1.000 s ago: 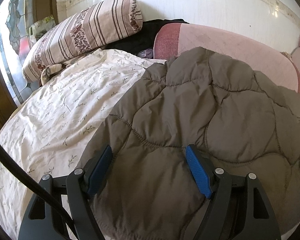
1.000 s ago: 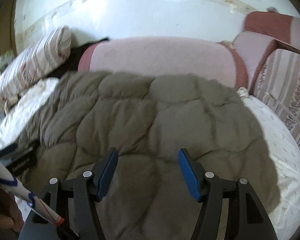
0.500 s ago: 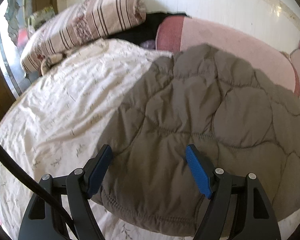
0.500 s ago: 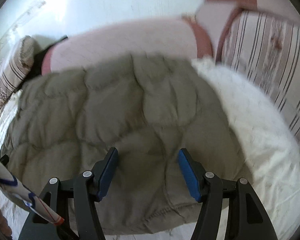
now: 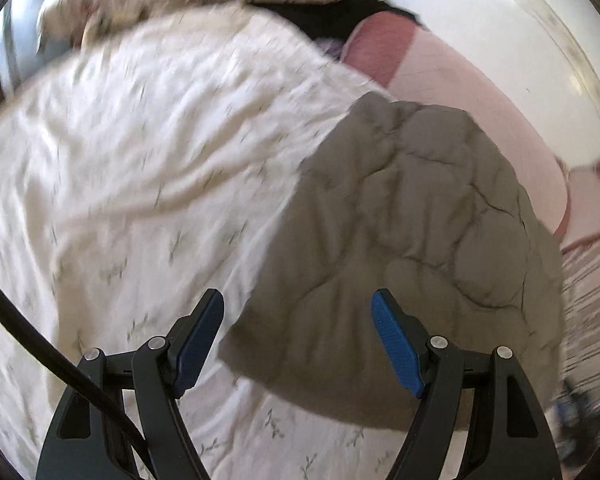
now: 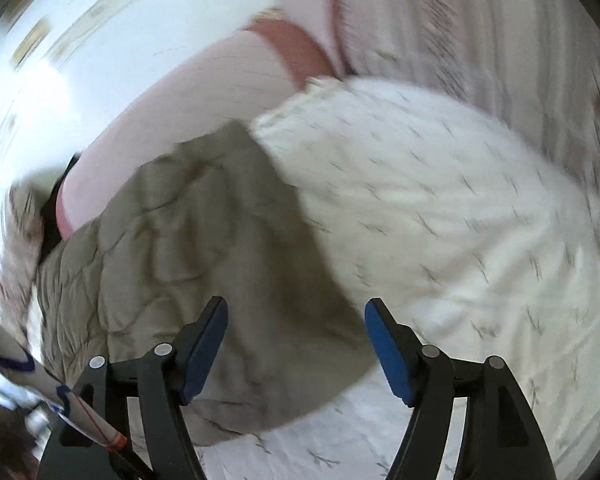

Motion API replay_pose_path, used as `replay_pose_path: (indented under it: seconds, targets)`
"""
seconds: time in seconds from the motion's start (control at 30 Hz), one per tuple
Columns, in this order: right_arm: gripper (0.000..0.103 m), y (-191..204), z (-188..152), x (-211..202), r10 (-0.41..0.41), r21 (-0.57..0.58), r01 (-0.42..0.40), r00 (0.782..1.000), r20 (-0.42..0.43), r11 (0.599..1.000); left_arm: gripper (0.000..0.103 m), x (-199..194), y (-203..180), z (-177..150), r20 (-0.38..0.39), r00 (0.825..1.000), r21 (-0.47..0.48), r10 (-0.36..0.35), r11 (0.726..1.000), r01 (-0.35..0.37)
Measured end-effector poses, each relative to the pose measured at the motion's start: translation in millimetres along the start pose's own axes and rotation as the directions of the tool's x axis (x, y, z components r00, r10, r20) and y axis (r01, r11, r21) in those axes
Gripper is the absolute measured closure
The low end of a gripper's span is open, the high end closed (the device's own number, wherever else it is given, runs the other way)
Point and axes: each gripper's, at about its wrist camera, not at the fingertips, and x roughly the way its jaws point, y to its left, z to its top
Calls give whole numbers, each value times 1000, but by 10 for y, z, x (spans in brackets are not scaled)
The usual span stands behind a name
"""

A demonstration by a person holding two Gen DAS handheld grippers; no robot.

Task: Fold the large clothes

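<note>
Lying below gaping left tongs [image 5: 298, 320], right tongs [image 6: 296, 326], quilted jacket [image 5: 412, 240]

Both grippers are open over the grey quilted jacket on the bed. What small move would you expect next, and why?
Probably lowering each gripper onto a near corner of the jacket to pinch it. The left gripper and the right gripper hover open and empty, each framing a near corner of the jacket on the floral sheet.

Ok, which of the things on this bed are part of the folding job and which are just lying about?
Part of the job:
- quilted grey-brown jacket
- left gripper, open
- right gripper, open
- floral bedsheet, the folding surface

Lying about:
- pink cushion
- striped pillow
- black garment
</note>
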Motion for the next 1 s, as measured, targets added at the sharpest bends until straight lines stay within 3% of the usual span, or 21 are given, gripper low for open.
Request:
replay_pose_path:
  seconds: [0.07,0.2,0.3,0.5,0.57,0.63,0.7,0.77,0.83,0.9,1.0]
  targets:
    - [25,-225,-3,33,53,86,-50,998,-36,995,28,47,193,-14,-48,996,-78,-69,995,65]
    - [23,-441,-66,111,152,200,-133,985,-85,971,28,147,394,-72,-108,972,-214,-211,959,184]
    - [22,-483,-127,183,224,265,-190,969,-104,945,28,252,423,-130,-122,959,-267,-254,939,215]
    - [15,-513,-218,398,307,348,-257,947,-94,902,23,418,391,-149,-93,959,-328,-269,917,225]
    - [16,-510,-211,482,311,363,-261,947,-85,895,23,443,342,-129,-82,964,-319,-254,923,216]
    - [41,-472,-190,494,298,337,-255,951,-82,906,31,411,284,-122,-67,973,-289,-220,938,192]
    - [54,-319,-143,417,250,245,-224,965,-79,943,45,327,158,-115,-34,988,-212,-149,968,138]
    - [60,-169,-133,304,183,130,-173,981,-62,976,54,187,-77,-142,36,999,-75,-27,997,29]
    - [64,33,-157,163,104,2,-104,994,-28,995,59,44,-399,-237,151,982,82,110,989,-124]
    - [67,156,-194,45,62,-72,-62,998,5,995,62,-82,-631,-380,256,949,175,187,956,-236]
    - [68,259,-271,-208,31,-150,-24,998,46,988,63,-297,-667,-552,298,936,194,189,948,-254]
